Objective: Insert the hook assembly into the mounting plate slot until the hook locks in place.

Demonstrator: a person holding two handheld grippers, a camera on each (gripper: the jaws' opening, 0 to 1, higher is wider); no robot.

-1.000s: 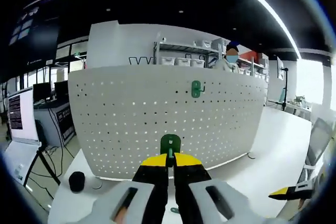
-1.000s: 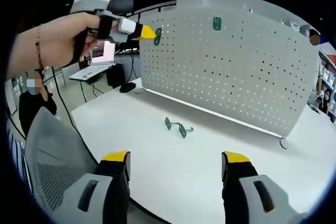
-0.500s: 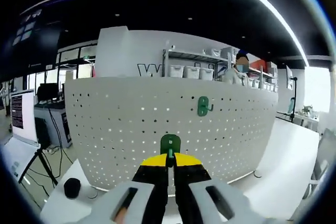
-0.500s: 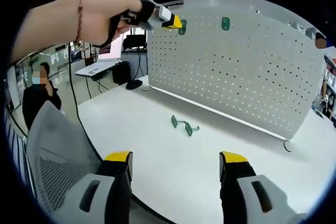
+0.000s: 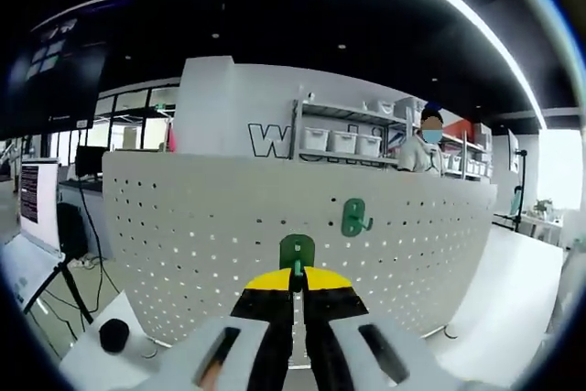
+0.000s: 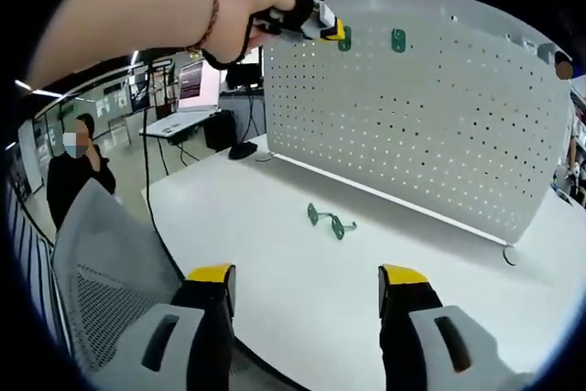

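Note:
A white perforated mounting plate [image 5: 229, 244] [image 6: 439, 135] stands upright on the table. One green hook [image 5: 354, 217] [image 6: 398, 40] hangs on it near the top. My left gripper [image 5: 296, 274] is shut on a second green hook [image 5: 297, 252], held close in front of the plate, left of and a little below the mounted one. In the right gripper view that left gripper [image 6: 331, 32] is held high by a hand, with the held hook [image 6: 344, 39] at the plate's upper left. My right gripper [image 6: 302, 279] stands open low over the table, holding nothing.
Two spare green hooks [image 6: 329, 220] lie on the white table [image 6: 275, 254] in front of the plate. A grey mesh chair [image 6: 101, 272] sits at the table's left edge. A black round object [image 5: 113, 334] rests by the plate's left foot. A person sits behind at left.
The left gripper with its hook has risen and moved right, closer to the plate's top and the mounted hook. The right gripper has stayed open and nearly still.

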